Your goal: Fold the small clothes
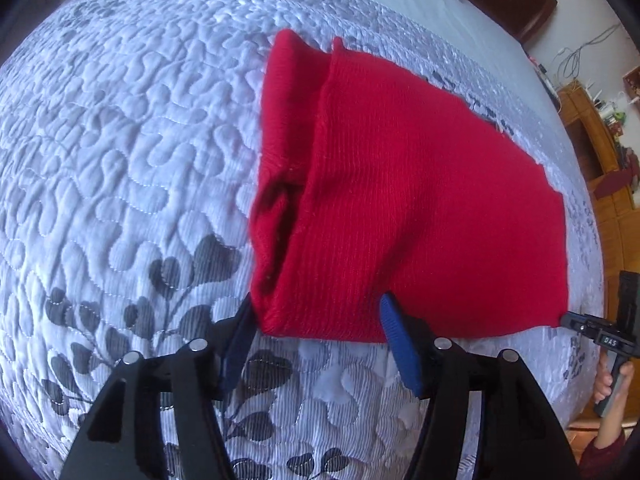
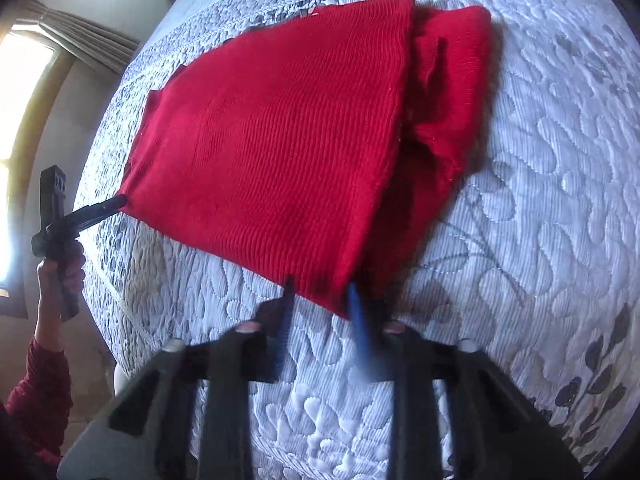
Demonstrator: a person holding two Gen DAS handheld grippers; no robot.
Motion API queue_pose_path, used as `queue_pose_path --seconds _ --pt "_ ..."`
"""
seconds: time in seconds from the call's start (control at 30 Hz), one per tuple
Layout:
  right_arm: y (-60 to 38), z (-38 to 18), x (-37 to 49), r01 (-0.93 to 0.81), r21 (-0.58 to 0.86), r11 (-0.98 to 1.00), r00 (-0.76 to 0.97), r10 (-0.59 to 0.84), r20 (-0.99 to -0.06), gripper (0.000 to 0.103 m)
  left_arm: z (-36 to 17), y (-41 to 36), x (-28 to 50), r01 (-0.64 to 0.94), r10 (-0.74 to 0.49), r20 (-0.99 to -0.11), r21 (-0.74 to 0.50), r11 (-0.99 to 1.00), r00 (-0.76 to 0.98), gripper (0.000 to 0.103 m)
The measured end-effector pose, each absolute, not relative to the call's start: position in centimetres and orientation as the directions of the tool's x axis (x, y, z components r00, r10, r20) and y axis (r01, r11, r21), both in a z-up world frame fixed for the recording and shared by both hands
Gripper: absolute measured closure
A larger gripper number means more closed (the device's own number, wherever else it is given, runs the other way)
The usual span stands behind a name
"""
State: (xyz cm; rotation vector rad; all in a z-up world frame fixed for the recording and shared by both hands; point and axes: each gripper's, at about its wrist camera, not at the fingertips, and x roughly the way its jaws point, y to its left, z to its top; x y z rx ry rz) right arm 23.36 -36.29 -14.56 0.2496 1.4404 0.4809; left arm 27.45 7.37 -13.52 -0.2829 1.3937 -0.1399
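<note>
While my left fingers (image 1: 400,344) gape around one near corner of the red knit garment (image 1: 400,200) on the bed (image 1: 140,140) and my right fingers (image 2: 358,320) stand narrowly apart at the other, an uneven pinch could grab one layer and skew the fold.

White letters reading "DAS" stand on a small black plate on the other handheld gripper (image 1: 599,330) at the right edge of the left wrist view; no other text, label or number is legible.
</note>
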Motion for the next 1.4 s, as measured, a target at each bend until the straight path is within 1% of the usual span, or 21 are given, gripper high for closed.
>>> queue_pose_path --seconds 0.03,0.1,0.17,0.3,0.37,0.4,0.43,0.47,0.5,0.53,0.57,0.83,0.97,1.0,1.03,1.07,1.1,1.13,1.17,1.2,1.4 --pt "-36.4 -14.5 23.3 -0.165 0.448 0.879 0.061 0.462 -0.885 0.098 -13.6 7.2 27.5 -0.062 -0.253 -0.952 -0.267 0.962 0.175 0.047" --pt "-36.9 -14.0 23.1 -0.171 0.442 0.881 0.071 0.458 -0.886 0.099 -13.8 7.1 27.8 -0.056 -0.252 -0.953 -0.265 0.963 0.165 0.083" --pt "-37.2 -13.7 22.7 -0.185 0.417 0.89 0.071 0.435 -0.897 0.1 -14.0 7.6 27.8 -0.082 -0.309 -0.938 -0.325 0.942 0.159 0.086" --pt "-38.1 -14.6 21.8 -0.17 0.393 0.904 0.036 0.404 -0.914 0.1 -14.3 8.2 27.2 -0.096 -0.326 -0.932 -0.343 0.934 0.158 0.087" --pt "-38.1 -15.3 21.7 -0.157 0.4 0.903 0.024 0.408 -0.913 0.1 -14.6 8.4 27.2 -0.095 -0.341 -0.926 -0.358 0.929 0.161 0.086" --pt "-38.1 -15.2 21.8 -0.154 0.405 0.901 0.025 0.413 -0.91 0.099 -14.6 8.6 27.1 -0.1 -0.35 -0.922 -0.369 0.924 0.163 0.083" --pt "-38.2 -15.0 21.9 -0.143 0.422 0.895 0.028 0.43 -0.902 0.096 -14.4 8.7 27.1 -0.107 -0.364 -0.917 -0.384 0.917 0.165 0.081" --pt "-38.5 -14.6 21.9 -0.124 0.444 0.887 0.033 0.451 -0.892 0.086 -14.2 9.0 27.0 -0.113 -0.383 -0.909 -0.403 0.908 0.164 0.074" --pt "-39.0 -13.9 22.0 -0.09 0.473 0.876 0.052 0.479 -0.876 0.051 -13.9 9.3 26.7 -0.113 -0.399 -0.902 -0.419 0.901 0.163 0.065" --pt "-39.5 -13.4 21.9 -0.073 0.483 0.873 0.077 0.488 -0.87 0.034 -13.5 9.5 26.7 -0.11 -0.416 -0.893 -0.437 0.893 0.169 0.062" --pt "-40.0 -13.0 21.9 -0.062 0.491 0.869 0.09 0.495 -0.864 0.029 -13.2 9.7 26.6 -0.109 -0.425 -0.889 -0.445 0.889 0.17 0.061" --pt "-40.5 -15.0 23.1 -0.008 0.478 0.878 0.041 0.478 -0.877 0.032 -14.8 9.1 28.4 -0.142 -0.445 -0.884 -0.463 0.875 0.142 0.057" --pt "-39.7 -16.1 23.9 0.0 0.487 0.873 0.046 0.487 -0.872 0.037 -15.1 8.0 29.5 -0.121 -0.398 -0.908 -0.413 0.902 0.129 0.059" --pt "-39.4 -16.2 24.1 -0.001 0.494 0.869 0.046 0.494 -0.868 0.042 -15.1 7.8 29.6 -0.118 -0.38 -0.916 -0.395 0.911 0.131 0.065" --pt "-39.1 -16.4 24.3 0.0 0.51 0.86 0.04 0.51 -0.859 0.047 -15.1 7.6 29.7 -0.114 -0.369 -0.92 -0.383 0.916 0.132 0.068" --pt "-38.8 -16.7 24.4 0.007 0.528 0.849 0.03 0.527 -0.849 0.054 -15.2 7.5 29.8 -0.117 -0.358 -0.925 -0.372 0.921 0.129 0.073" --pt "-38.6 -16.9 24.6 0.011 0.535 0.845 0.024 0.535 -0.845 0.064 -15.3 7.5 29.9 -0.126 -0.355 -0.926 -0.37 0.92 0.129 0.081" --pt "-38.4 -17.1 24.6 0.014 0.54 0.842 0.021 0.54 -0.842 0.07 -15.3 7.5 29.9 -0.134 -0.358 -0.924 -0.374 0.918 0.131 0.086" --pt "-38.3 -17.2 24.7 0.021 0.548 0.836 0.017 0.548 -0.836 0.089 -15.3 7.4 29.9 -0.138 -0.368 -0.92 -0.385 0.912 0.133 0.087" --pt "-38.4 -17.2 24.7 0.039 0.564 0.825 0.016 0.564 -0.825 0.091 -15.1 7.3 29.7 -0.141 -0.363 -0.921 -0.381 0.914 0.138 0.088" --pt "-39.8 -14.3 23.4 0.026 0.599 0.8 0.081 0.595 -0.799 0.094 -13.1 7.6 27.7 -0.129 -0.354 -0.921 -0.375 0.918 0.163 0.09"
